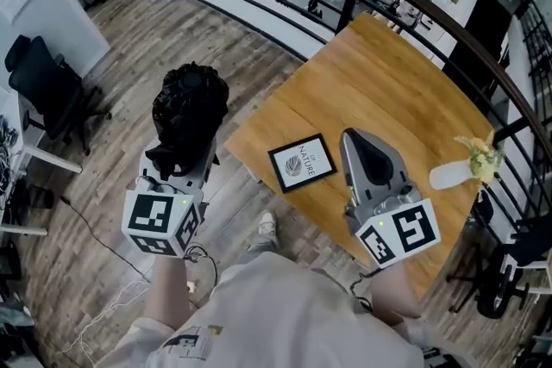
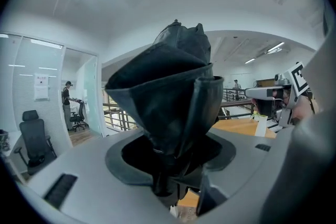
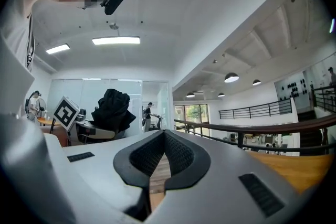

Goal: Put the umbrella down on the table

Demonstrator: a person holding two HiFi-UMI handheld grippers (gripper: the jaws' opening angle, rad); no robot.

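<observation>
One black folded fabric umbrella (image 1: 190,103), its handle hidden, sits clamped between the jaws of the left gripper (image 1: 184,158). The right gripper (image 1: 348,136) holds its jaws together, empty, above one wooden table (image 1: 388,82).

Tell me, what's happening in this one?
A person holds a folded black umbrella in the left tongs, out over the floor beside the table, not yet set down. The right tongs, closed and empty, hover over the table near a framed print.

We can't see the umbrella (image 2: 168,86) handle: it's buried between the jaws of the left gripper (image 2: 170,165).
</observation>
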